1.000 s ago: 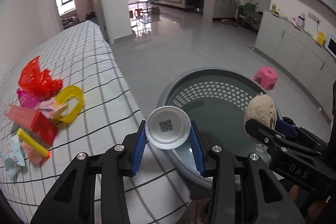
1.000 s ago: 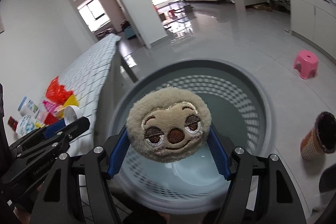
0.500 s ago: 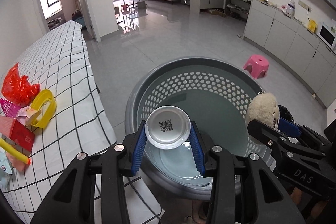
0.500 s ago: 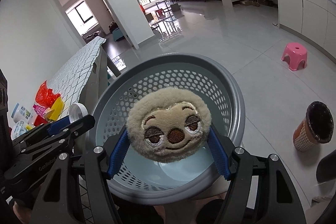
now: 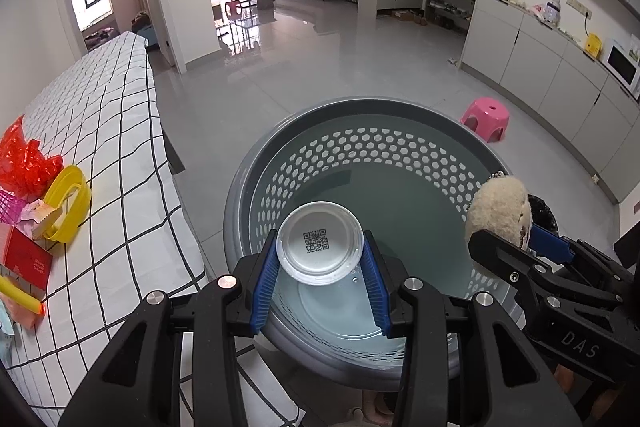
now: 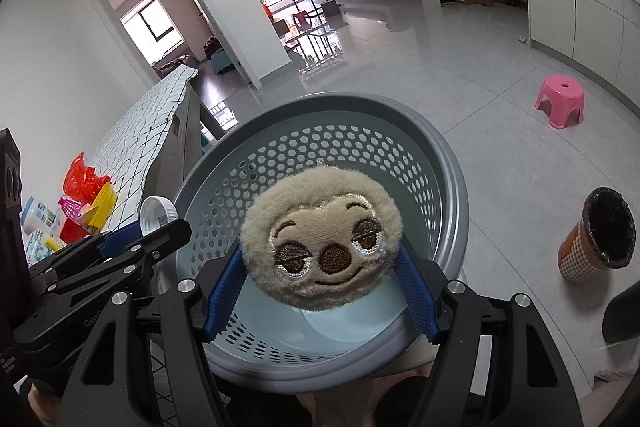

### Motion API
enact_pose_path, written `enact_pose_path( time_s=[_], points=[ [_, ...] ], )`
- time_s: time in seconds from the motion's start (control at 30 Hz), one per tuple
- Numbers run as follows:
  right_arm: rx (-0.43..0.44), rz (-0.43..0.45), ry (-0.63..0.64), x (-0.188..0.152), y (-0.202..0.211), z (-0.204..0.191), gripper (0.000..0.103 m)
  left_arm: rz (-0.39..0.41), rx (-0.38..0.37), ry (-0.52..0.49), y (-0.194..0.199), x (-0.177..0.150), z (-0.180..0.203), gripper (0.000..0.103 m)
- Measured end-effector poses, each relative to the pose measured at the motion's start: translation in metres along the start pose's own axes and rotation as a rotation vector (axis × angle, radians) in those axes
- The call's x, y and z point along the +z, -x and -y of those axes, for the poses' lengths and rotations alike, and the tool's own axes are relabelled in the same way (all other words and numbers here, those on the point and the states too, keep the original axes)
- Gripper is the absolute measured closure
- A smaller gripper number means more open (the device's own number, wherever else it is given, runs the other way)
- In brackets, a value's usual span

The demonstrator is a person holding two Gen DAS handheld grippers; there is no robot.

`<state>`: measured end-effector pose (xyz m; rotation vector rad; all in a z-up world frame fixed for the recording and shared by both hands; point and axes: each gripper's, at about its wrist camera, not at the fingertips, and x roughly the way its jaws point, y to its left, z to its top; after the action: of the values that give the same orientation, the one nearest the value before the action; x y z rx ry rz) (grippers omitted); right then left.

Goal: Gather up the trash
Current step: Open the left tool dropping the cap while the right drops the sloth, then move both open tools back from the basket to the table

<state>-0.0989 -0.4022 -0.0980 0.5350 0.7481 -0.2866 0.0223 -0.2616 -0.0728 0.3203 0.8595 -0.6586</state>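
Note:
My left gripper (image 5: 320, 259) is shut on a white plastic lid (image 5: 320, 243) with a QR code and holds it over the near left rim of the round grey perforated basket (image 5: 400, 115). My right gripper (image 6: 320, 267) is shut on a beige plush sloth face (image 6: 320, 243) and holds it above the same basket (image 6: 448, 163). The basket looks empty inside. Each gripper shows in the other's view, the left one (image 6: 132, 239) with the lid (image 6: 158, 213), the right one (image 5: 532, 247) with the plush (image 5: 498, 207).
A table with a checked cloth (image 5: 120, 131) stands left of the basket, with red plastic wrap (image 5: 22, 163), a yellow ring (image 5: 66, 203), a red box (image 5: 24, 261) and other litter. A pink stool (image 5: 486, 117) and a lined checkered bin (image 6: 598, 237) stand on the floor to the right.
Both grippers have moved right from the table edge to over the basket, with the lid and the plush still held. The basket now fills more of both views.

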Motion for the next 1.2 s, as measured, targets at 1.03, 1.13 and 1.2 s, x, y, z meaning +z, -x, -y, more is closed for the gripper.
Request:
enact_pose_path(
  time_s=[1.03,1.13,1.2],
  points=[
    [-0.013,0.015,-0.026,0.0,0.001,0.011,0.026,0.005,-0.001,0.036,0.001,0.003,-0.007,0.047],
    [-0.012,0.017,-0.026,0.001,0.001,0.012,0.026,0.005,0.001,0.035,0.001,0.003,-0.007,0.047],
    [-0.011,0.019,-0.028,0.001,0.002,0.013,0.026,0.005,0.001,0.037,0.001,0.003,-0.008,0.047]
  ],
)
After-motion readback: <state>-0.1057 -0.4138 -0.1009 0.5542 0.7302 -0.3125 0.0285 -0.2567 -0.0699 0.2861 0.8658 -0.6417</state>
